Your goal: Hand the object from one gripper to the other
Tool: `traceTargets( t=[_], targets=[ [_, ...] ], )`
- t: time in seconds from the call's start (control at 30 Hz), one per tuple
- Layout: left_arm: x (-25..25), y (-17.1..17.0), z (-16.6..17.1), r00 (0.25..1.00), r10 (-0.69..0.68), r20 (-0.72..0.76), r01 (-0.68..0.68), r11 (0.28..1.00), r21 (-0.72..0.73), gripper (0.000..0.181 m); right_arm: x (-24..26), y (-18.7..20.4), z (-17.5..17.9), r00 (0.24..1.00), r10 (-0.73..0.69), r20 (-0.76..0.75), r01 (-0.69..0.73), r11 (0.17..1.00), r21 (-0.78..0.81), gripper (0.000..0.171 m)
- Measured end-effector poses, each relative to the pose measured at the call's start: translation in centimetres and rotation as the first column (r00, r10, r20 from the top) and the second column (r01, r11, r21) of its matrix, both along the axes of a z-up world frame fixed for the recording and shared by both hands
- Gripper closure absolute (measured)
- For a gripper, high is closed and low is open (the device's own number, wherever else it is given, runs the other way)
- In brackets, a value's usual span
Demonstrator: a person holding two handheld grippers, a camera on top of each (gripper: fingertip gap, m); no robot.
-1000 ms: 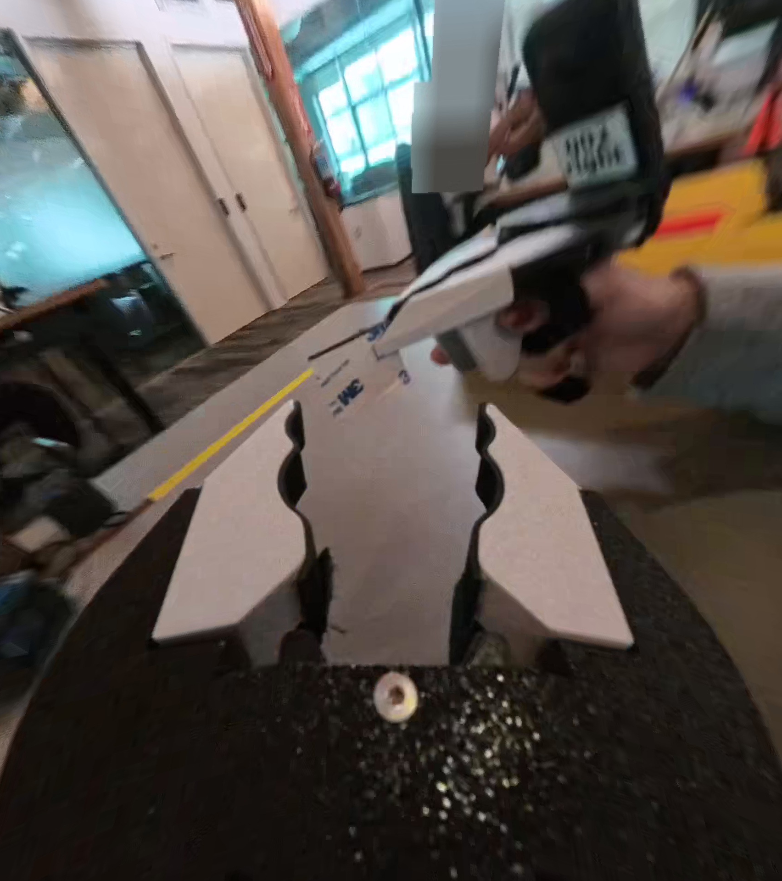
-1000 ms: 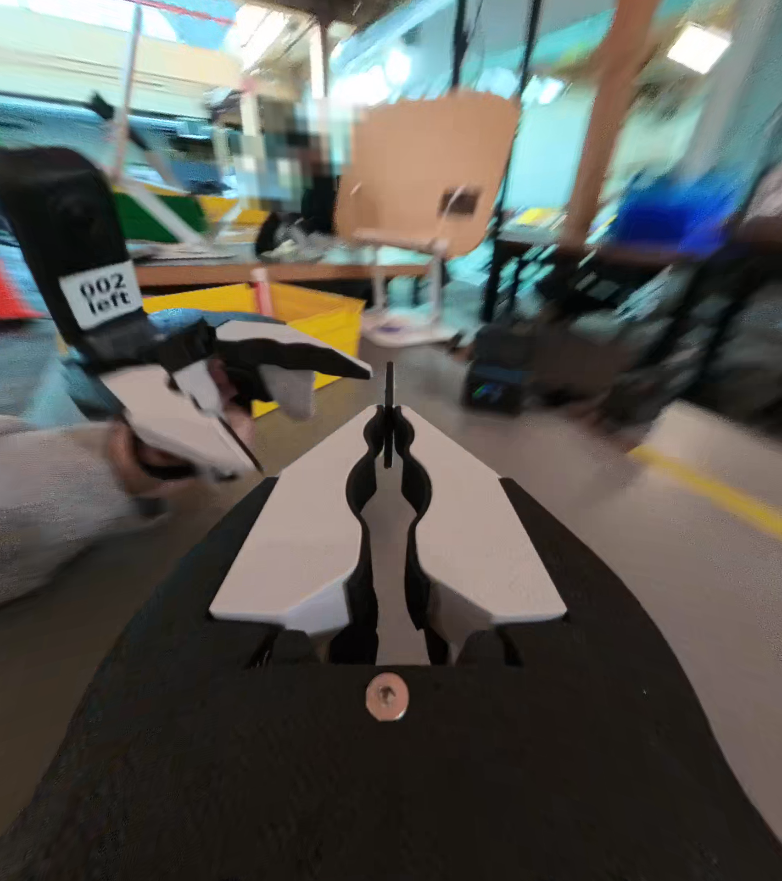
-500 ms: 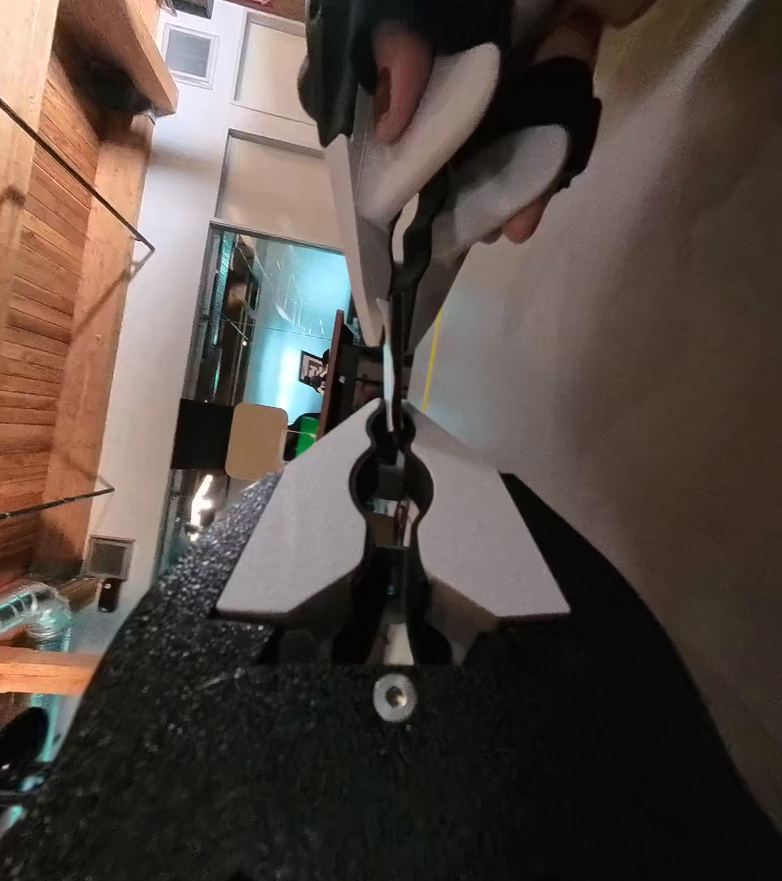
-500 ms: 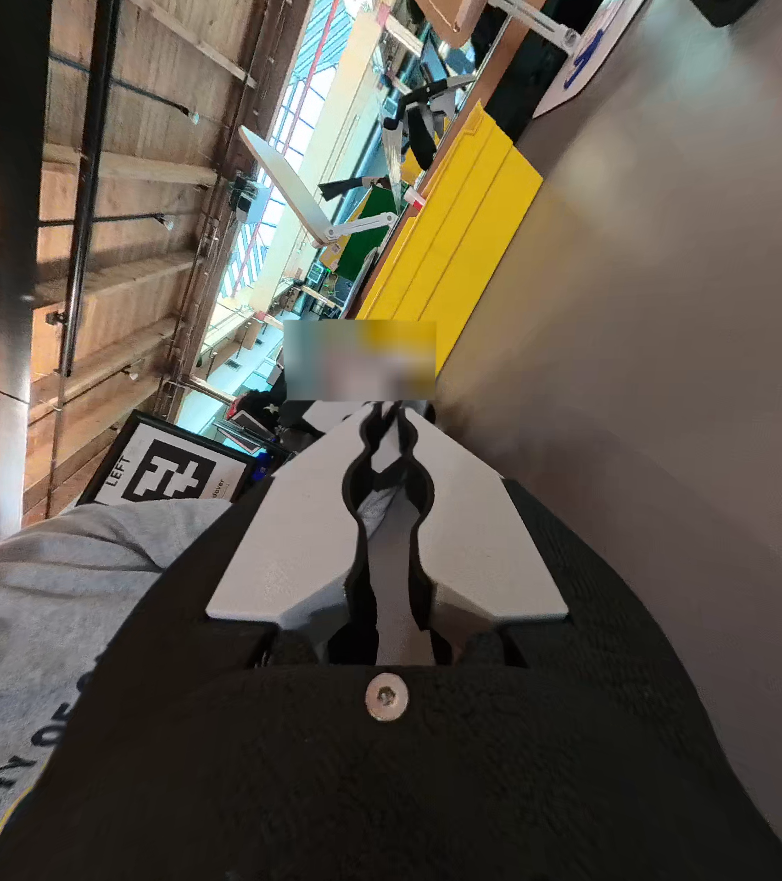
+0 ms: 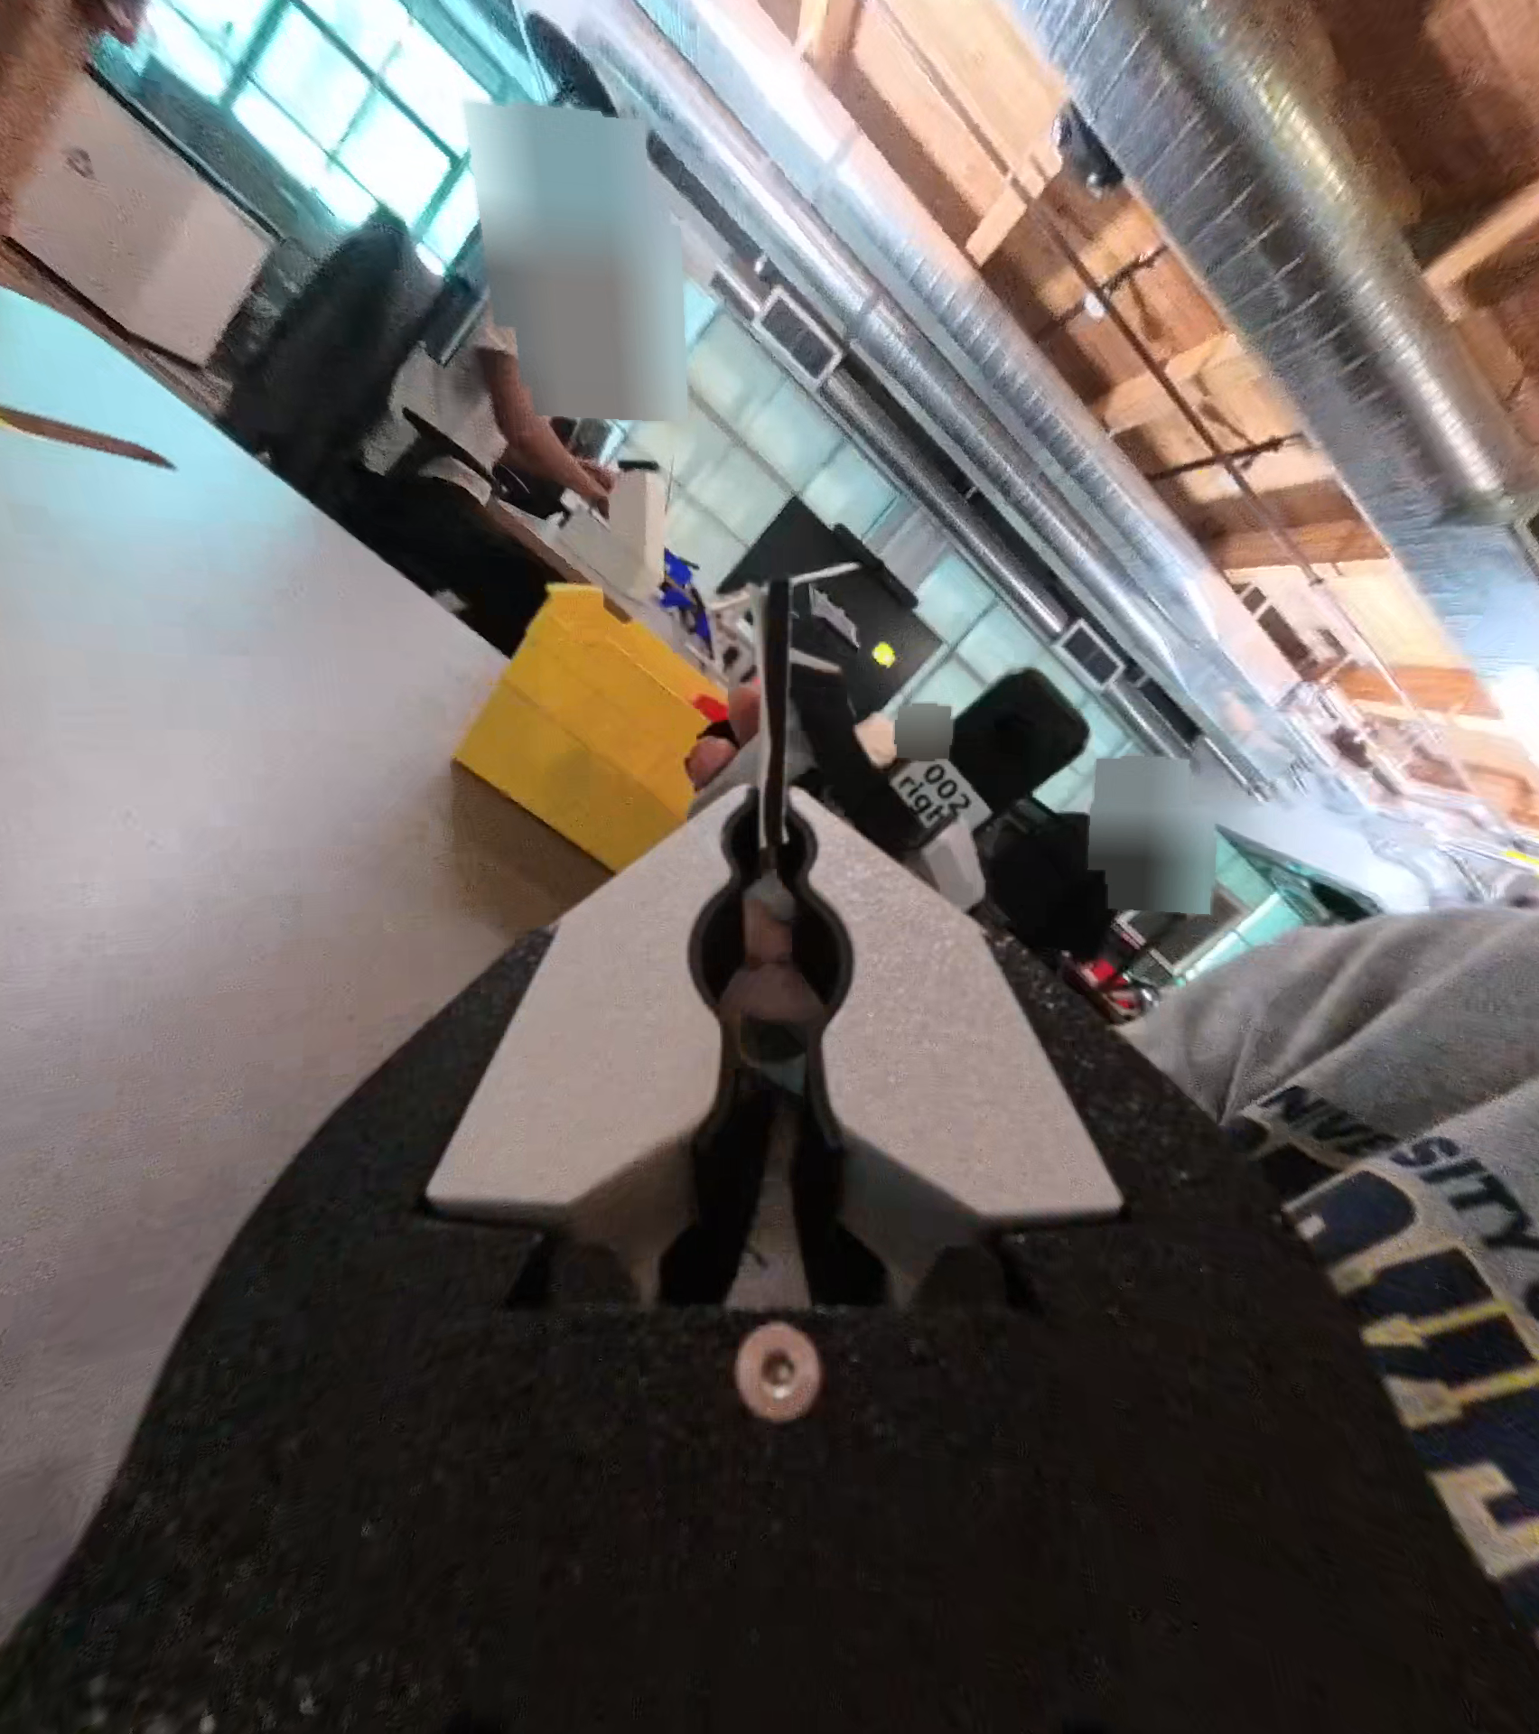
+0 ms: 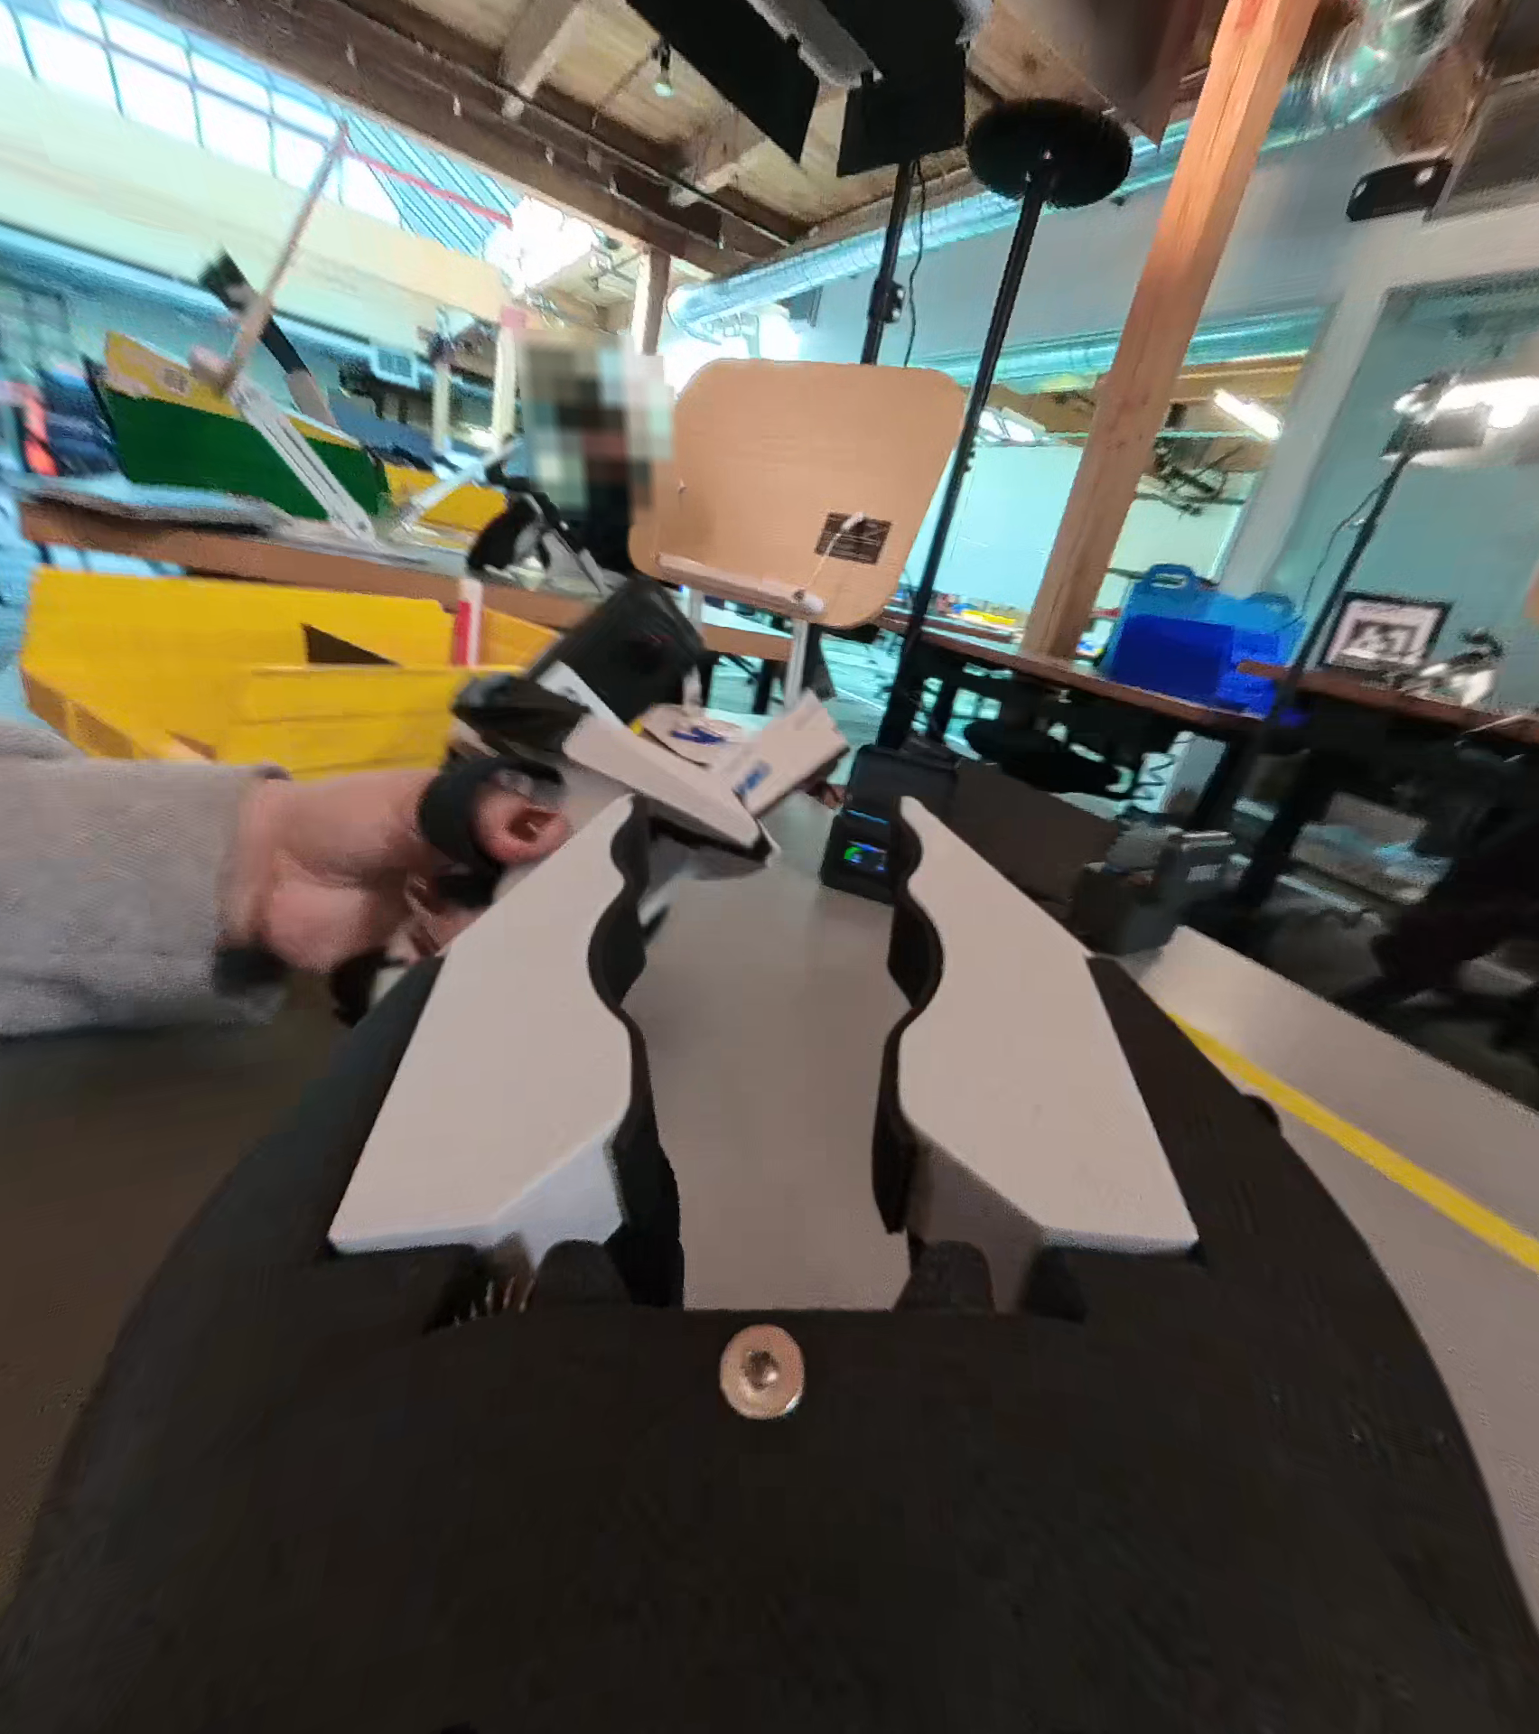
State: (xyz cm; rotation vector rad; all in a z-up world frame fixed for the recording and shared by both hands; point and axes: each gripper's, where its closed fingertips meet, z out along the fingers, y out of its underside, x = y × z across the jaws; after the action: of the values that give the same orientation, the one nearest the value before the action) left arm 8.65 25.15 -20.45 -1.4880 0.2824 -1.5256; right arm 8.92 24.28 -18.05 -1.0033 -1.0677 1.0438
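The object is a thin flat white card with blue print. In the left wrist view I see it edge-on (image 5: 771, 694), sticking out forward from between the tips of my left gripper (image 5: 770, 812), which is shut on it. In the right wrist view the card (image 6: 784, 760) shows flat in the left gripper (image 6: 752, 830), held by a hand at the left, just beyond my right gripper's left fingertip. My right gripper (image 6: 766, 812) is open and empty, above the table. Its black body (image 5: 1019, 741) shows behind the card in the left wrist view.
Yellow bins (image 6: 278, 676) stand on the grey table (image 6: 775, 1079) at the left; they also show in the left wrist view (image 5: 587, 741). A small black device (image 6: 869, 816) stands ahead of the right gripper. A yellow tape line (image 6: 1404, 1210) runs along the right. A grey sleeve (image 5: 1404, 1079) fills the right. Left and right tips are no more than a few centimetres apart.
A second ago the right gripper held the card and the left was open. The left then shut on it; the right has since opened, let go and drawn back.
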Motion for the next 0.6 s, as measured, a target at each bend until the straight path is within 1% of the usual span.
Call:
traceTargets(
  t=[0.03,0.07,0.1,0.13,0.17,0.2,0.3,0.37,0.4,0.43,0.47,0.5,0.53,0.57,0.6],
  targets=[
    [0.1,0.0,-0.6,0.999,-0.035,-0.023,0.035,0.999,0.004,0.181,-0.2,0.0,-0.1,0.999,0.041,-0.010,-0.041,0.995,-0.090,0.124],
    [0.2,-0.4,-0.8,0.998,-0.061,-0.035,0.063,0.997,0.047,0.181,-0.3,-0.1,-0.3,0.994,0.103,-0.022,-0.105,0.972,-0.211,0.126],
    [0.4,-1.0,-0.7,0.996,-0.080,-0.044,0.084,0.991,0.099,0.181,-0.5,0.1,-0.5,0.987,0.158,-0.039,-0.162,0.928,-0.337,0.127],
    [0.6,-1.4,-0.9,0.994,-0.091,-0.065,0.099,0.988,0.122,0.180,-0.5,0.4,-0.9,0.980,0.195,-0.049,-0.196,0.877,-0.439,0.127],
    [0.9,-1.7,-1.3,0.989,-0.094,-0.110,0.108,0.986,0.127,0.181,-0.6,0.5,-1.4,0.972,0.229,-0.050,-0.222,0.834,-0.505,0.127],
    [1.2,-2.0,-1.8,0.984,-0.093,-0.154,0.115,0.983,0.141,0.181,-0.6,0.5,-1.7,0.966,0.253,-0.059,-0.243,0.800,-0.549,0.127],
    [2.1,-2.5,-2.4,0.969,-0.095,-0.228,0.134,0.978,0.163,0.181,-0.8,-0.6,-2.0,0.931,0.351,-0.099,-0.335,0.715,-0.614,0.142],
    [2.5,-2.6,-2.7,0.963,-0.095,-0.252,0.138,0.978,0.159,0.181,-1.2,-1.4,-2.5,0.918,0.390,-0.067,-0.344,0.703,-0.623,0.156],
    [2.4,-2.5,-2.9,0.964,-0.085,-0.253,0.122,0.983,0.135,0.180,-1.3,-1.4,-2.9,0.925,0.377,-0.035,-0.319,0.724,-0.612,0.169],
    [2.4,-2.3,-3.0,0.968,-0.077,-0.240,0.105,0.989,0.105,0.179,-1.4,-1.2,-3.0,0.936,0.351,-0.006,-0.289,0.762,-0.580,0.169],
    [2.3,-2.2,-2.9,0.972,-0.089,-0.215,0.106,0.992,0.070,0.172,-1.3,-1.1,-3.1,0.946,0.323,0.027,-0.260,0.808,-0.529,0.170],
    [1.9,-2.0,-2.7,0.980,-0.083,-0.179,0.092,0.995,0.041,0.152,-1.2,-0.9,-3.1,0.958,0.280,0.066,-0.222,0.864,-0.451,0.170],
    [1.3,-2.1,-2.2,0.987,-0.078,-0.142,0.087,0.995,0.054,0.150,-1.0,-0.7,-3.0,0.971,0.216,0.102,-0.171,0.927,-0.335,0.169],
    [0.5,-2.1,-1.7,0.993,-0.057,-0.108,0.066,0.994,0.089,0.152,-0.8,-0.6,-2.9,0.981,0.140,0.134,-0.114,0.977,-0.183,0.169],
    [-0.3,-2.0,-1.1,0.998,-0.040,-0.054,0.045,0.995,0.094,0.153,-0.7,-0.6,-2.9,0.986,0.047,0.161,-0.047,0.999,0.000,0.169]
  ],
)
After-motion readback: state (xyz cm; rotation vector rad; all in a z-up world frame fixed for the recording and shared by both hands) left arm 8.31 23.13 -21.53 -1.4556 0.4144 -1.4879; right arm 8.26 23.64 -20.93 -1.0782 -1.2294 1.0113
